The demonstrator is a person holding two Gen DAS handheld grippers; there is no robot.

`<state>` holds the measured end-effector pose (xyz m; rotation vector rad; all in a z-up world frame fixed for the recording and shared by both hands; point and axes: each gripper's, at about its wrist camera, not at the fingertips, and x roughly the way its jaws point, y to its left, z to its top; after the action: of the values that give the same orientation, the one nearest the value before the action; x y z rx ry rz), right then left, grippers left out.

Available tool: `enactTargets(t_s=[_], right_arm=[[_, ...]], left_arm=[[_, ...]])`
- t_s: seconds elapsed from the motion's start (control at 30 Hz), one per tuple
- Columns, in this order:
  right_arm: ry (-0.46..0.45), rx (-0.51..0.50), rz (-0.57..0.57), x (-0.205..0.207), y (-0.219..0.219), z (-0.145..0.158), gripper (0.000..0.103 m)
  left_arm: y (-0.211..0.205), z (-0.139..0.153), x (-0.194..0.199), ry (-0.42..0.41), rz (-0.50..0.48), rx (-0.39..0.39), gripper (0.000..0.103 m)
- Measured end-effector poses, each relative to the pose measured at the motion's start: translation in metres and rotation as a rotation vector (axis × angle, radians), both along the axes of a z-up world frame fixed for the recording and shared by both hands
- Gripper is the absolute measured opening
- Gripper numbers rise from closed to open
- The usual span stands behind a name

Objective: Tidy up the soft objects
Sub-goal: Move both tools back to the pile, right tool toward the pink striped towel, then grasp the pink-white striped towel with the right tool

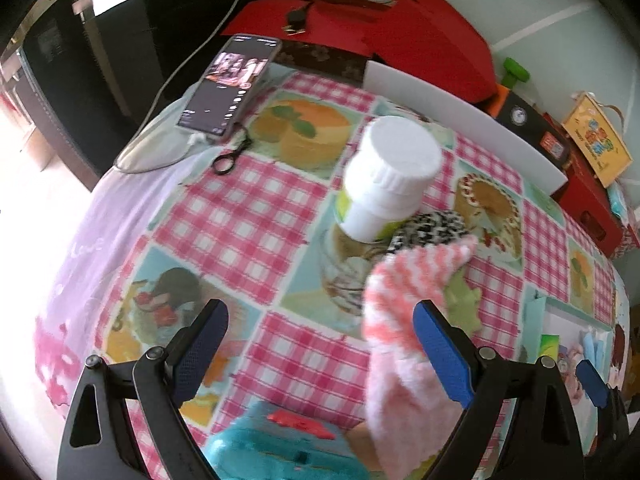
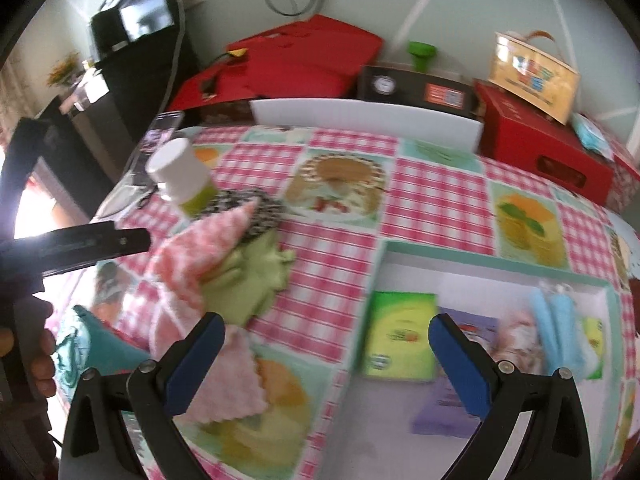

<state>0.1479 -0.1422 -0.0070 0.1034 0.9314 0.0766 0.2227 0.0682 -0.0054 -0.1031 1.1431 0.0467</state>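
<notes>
A pink-and-white striped fuzzy sock point(image 1: 400, 300) point(image 2: 188, 264) lies on the checked tablecloth point(image 1: 248, 216), on top of a green cloth point(image 2: 252, 280) point(image 1: 464, 300) and a black-and-white knitted piece point(image 1: 432, 228) point(image 2: 260, 204). My left gripper point(image 1: 320, 354) is open, and the sock runs along the inside of its right finger. My right gripper point(image 2: 328, 364) is open too; its left finger point(image 2: 196, 364) hovers over the sock's pale pink end point(image 2: 232, 380). A white tray with a teal rim point(image 2: 480, 246) holds a blue soft item point(image 2: 556, 332).
A white-capped bottle point(image 1: 384, 176) point(image 2: 180, 180) stands right behind the pile. A phone point(image 1: 228, 84) and a key ring point(image 1: 230, 158) lie far left. Red boxes point(image 2: 540, 148) and a white board point(image 2: 360, 118) line the back. A teal object point(image 1: 272, 448) sits at the near edge. Packets point(image 2: 400, 336) lie in the tray.
</notes>
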Motion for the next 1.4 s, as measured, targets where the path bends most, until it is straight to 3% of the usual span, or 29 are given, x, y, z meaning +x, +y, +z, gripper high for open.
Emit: enactTargets(t_s=[0.27,0.93,1.2,1.4], right_arm=[[0.0,0.014,0.107,0.007,0.04,-0.009,0.1],[0.061,0.087,0.235,0.03,0.089,-0.037,0.059],[0.088,0.104,0.249,0.035,0.099,-0.05,0.049],[0.069,0.133,0.264,0.033,0.098,-0.048,0.023]], left_arm=[[0.014,-0.005,0.002,0.036,0.008,0.009,0.094],[0.029,-0.017,0.005,0.09,0.02,-0.012,0.094],[0.026,-0.018,0.006,0.095,0.002,-0.026,0.094],[0.025,-0.019,0.006,0.098,-0.002,-0.025,0.094]])
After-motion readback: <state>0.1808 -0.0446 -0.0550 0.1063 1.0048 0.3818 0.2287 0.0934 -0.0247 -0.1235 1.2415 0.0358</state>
